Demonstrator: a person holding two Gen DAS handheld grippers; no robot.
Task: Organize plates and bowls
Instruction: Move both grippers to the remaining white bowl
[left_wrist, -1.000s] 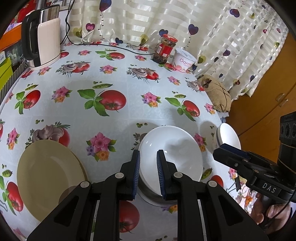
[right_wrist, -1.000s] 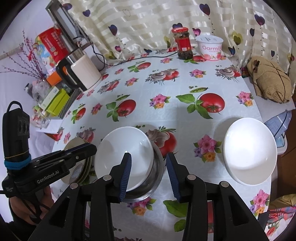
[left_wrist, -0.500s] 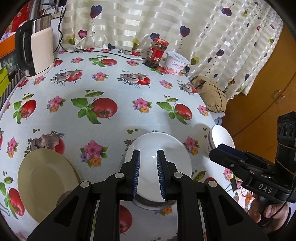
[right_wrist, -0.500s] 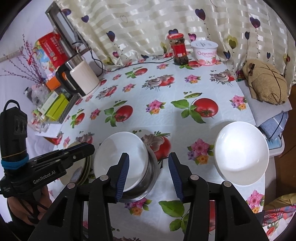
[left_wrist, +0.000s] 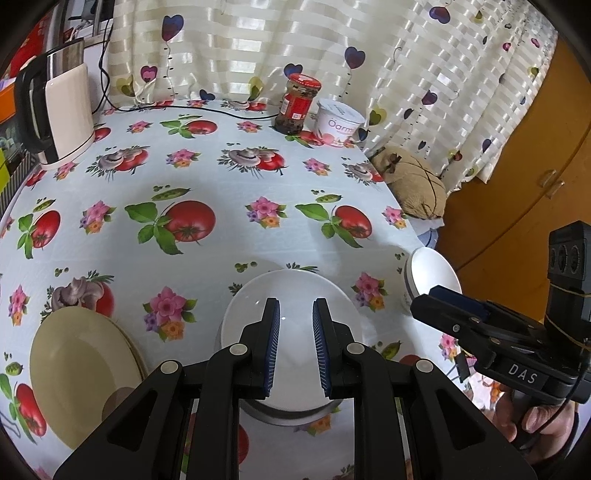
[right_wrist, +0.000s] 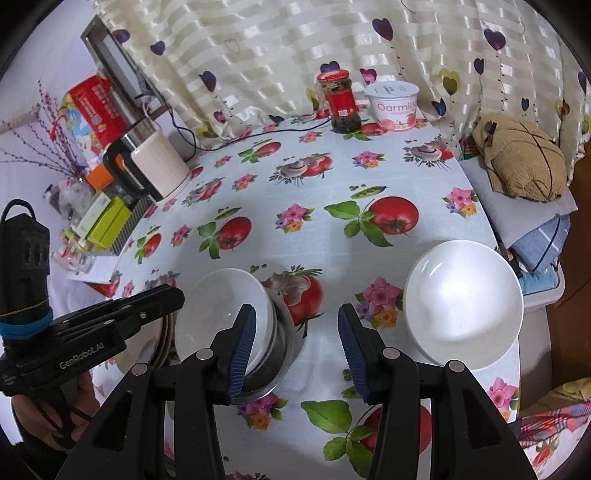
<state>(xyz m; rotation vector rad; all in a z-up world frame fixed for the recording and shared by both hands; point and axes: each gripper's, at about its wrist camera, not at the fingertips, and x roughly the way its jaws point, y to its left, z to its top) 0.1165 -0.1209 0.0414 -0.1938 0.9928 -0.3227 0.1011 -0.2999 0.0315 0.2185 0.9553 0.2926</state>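
Observation:
A white bowl (left_wrist: 291, 295) sits nested in a steel bowl (left_wrist: 291, 415) on the tomato-print table; it also shows in the right wrist view (right_wrist: 221, 306), with the steel bowl (right_wrist: 284, 350) under it. My left gripper (left_wrist: 294, 345) is open and empty, just above the white bowl's near side. My right gripper (right_wrist: 295, 349) is open and empty, between that stack and a second white bowl (right_wrist: 463, 299) at the table's right edge, also in the left wrist view (left_wrist: 432, 271). Cream plates (left_wrist: 77, 369) lie stacked at the left.
A kettle (left_wrist: 59, 110) stands at the back left. A jar (left_wrist: 297, 103) and a yogurt tub (left_wrist: 338, 122) stand at the back by the curtain. A brown bag (right_wrist: 521, 158) lies on folded cloths off the table's right side. Boxes (right_wrist: 107, 221) crowd the left.
My left gripper has opened wider and pulled back and up from the white bowl, which stays in the steel bowl. My right gripper has opened wider and shifted right.

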